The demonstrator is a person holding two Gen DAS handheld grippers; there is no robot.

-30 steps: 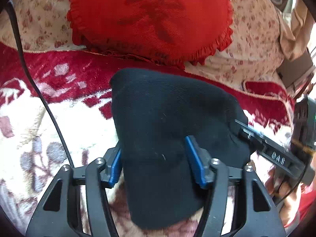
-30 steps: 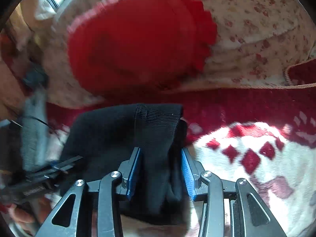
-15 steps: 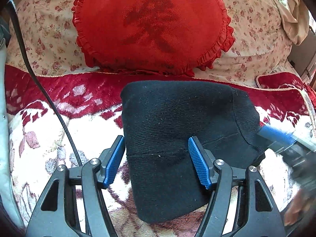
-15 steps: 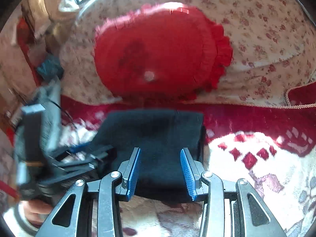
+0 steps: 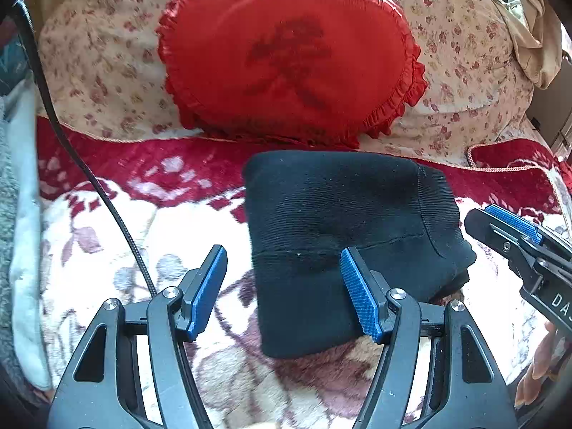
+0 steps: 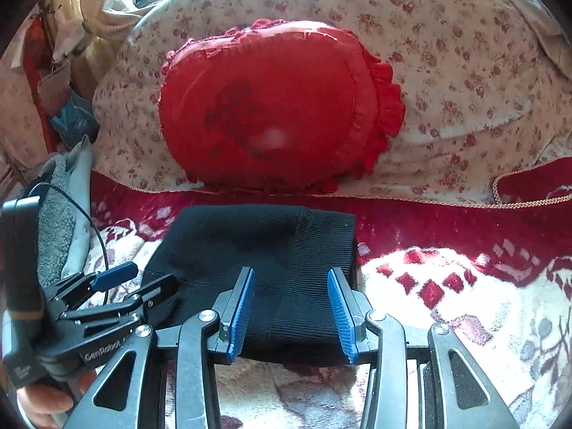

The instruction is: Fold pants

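Cable point(image 5: 89, 178) trails down the left edge of the left wrist view, over a red-and-white flowered blanket point(image 5: 107, 236). Next comes the left hand-held gripper point(image 5: 282, 286), jaws spread and holding nothing. Black pants point(image 5: 339, 221), folded into a compact block, lie flat on the blanket in front of a red heart cushion point(image 5: 286, 53). Rightmost, the right hand-held gripper point(image 6: 289, 307) hovers spread and empty over the pants. Soft, light, limp knit: best pinched at a thick folded edge.

Both tongs, left point(image 5: 282, 291) and right point(image 6: 291, 309), have black angular frames, silver screws and ribbed blue pads point(image 5: 359, 300).
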